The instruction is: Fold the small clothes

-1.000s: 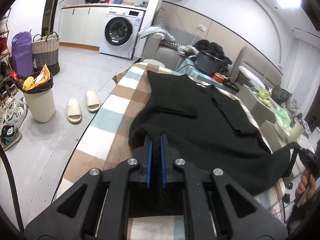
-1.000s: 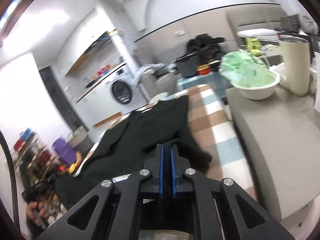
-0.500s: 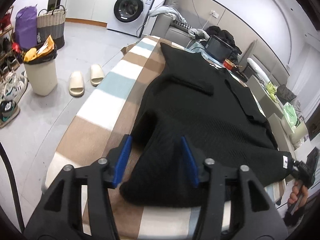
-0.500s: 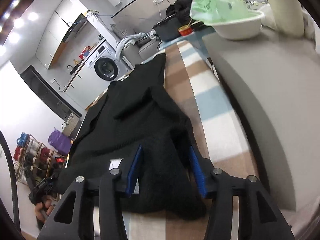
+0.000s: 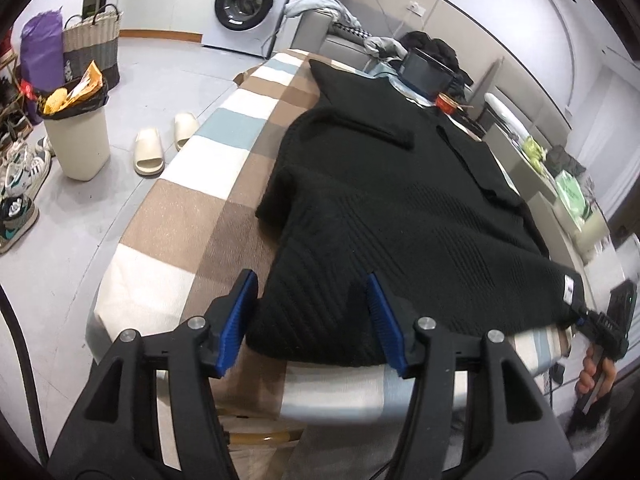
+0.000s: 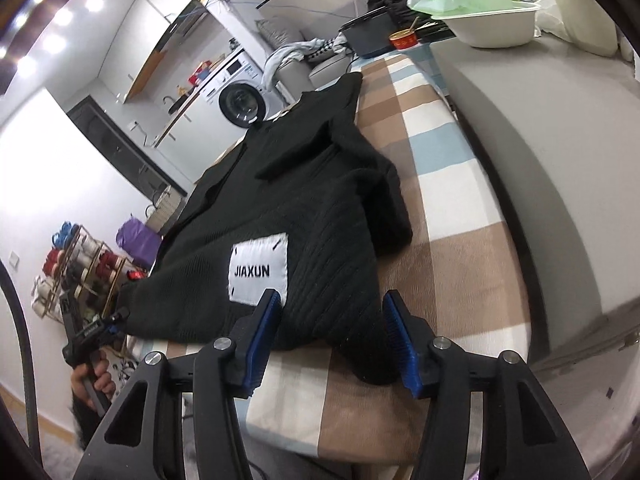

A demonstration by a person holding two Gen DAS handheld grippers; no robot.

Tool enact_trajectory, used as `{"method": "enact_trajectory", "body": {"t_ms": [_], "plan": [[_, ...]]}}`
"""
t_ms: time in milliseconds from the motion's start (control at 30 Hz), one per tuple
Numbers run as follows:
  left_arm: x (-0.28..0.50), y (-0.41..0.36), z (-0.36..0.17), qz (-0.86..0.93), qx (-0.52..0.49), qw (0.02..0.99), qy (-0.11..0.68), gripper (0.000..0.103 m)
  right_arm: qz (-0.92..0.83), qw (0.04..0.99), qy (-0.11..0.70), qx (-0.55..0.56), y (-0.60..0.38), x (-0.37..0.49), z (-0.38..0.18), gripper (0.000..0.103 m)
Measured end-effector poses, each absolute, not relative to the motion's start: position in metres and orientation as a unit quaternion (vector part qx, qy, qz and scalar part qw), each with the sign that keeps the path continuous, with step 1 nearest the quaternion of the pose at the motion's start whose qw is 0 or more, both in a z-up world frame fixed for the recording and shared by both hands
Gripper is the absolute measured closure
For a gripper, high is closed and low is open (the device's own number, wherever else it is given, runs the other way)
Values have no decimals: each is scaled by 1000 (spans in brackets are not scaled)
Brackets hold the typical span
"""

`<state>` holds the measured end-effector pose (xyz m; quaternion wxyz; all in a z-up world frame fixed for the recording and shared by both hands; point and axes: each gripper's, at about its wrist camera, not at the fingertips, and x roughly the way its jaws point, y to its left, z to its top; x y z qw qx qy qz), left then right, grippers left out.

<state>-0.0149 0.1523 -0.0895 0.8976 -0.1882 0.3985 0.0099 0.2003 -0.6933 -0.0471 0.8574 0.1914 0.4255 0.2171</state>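
A black knit garment [image 5: 400,216] lies spread lengthwise on a table with a checked brown, white and blue cloth [image 5: 188,216]. It also shows in the right wrist view [image 6: 304,216], with a white JIAXUN label [image 6: 259,269] near its near edge. My left gripper [image 5: 312,320] is open and empty, its blue pads either side of the garment's near left corner. My right gripper [image 6: 334,340] is open and empty over the near right corner. Each gripper shows small in the other's view: the right [image 5: 600,324] and the left [image 6: 100,328].
A bin [image 5: 78,140], slippers [image 5: 150,152], shoes and a basket [image 5: 92,44] stand on the floor to the left. A washing machine [image 5: 248,4] is at the back. A grey counter [image 6: 540,160] with a white bowl [image 6: 492,26] runs along the table's right side.
Both grippers were shut on the garment's near edge one second ago. They have opened, let the cloth drop onto the table, and drawn back a little.
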Motion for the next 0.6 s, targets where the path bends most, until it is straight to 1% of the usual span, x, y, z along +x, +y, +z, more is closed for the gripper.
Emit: {"method": "enact_trajectory", "body": {"t_ms": [200, 233, 267, 300, 333, 367, 400, 500, 600], "plan": [[-26, 150, -90, 0, -183, 900, 395, 50, 224, 858, 430, 169, -695, 193, -49, 46], [-26, 148, -89, -2, -181, 902, 393, 56, 226, 857, 432, 169, -695, 193, -49, 46], [-28, 147, -88, -4, -178, 904, 389, 70, 229, 857, 431, 166, -695, 192, -50, 47], [-28, 145, -86, -5, -174, 906, 385, 79, 231, 859, 428, 161, -694, 191, -49, 54], [-28, 143, -84, -8, -171, 908, 382, 94, 233, 862, 422, 155, -692, 190, -48, 62], [-28, 141, -81, -14, -171, 910, 377, 96, 243, 866, 412, 147, -689, 189, -47, 81], [-29, 140, -77, -16, -171, 914, 368, 97, 256, 865, 405, 149, -688, 188, -46, 89], [-35, 140, -62, -13, -175, 924, 339, 99, 271, 876, 370, 153, -683, 182, -37, 92], [-48, 145, -45, -17, -190, 931, 311, 100, 306, 877, 323, 182, -686, 173, -24, 93]]}}
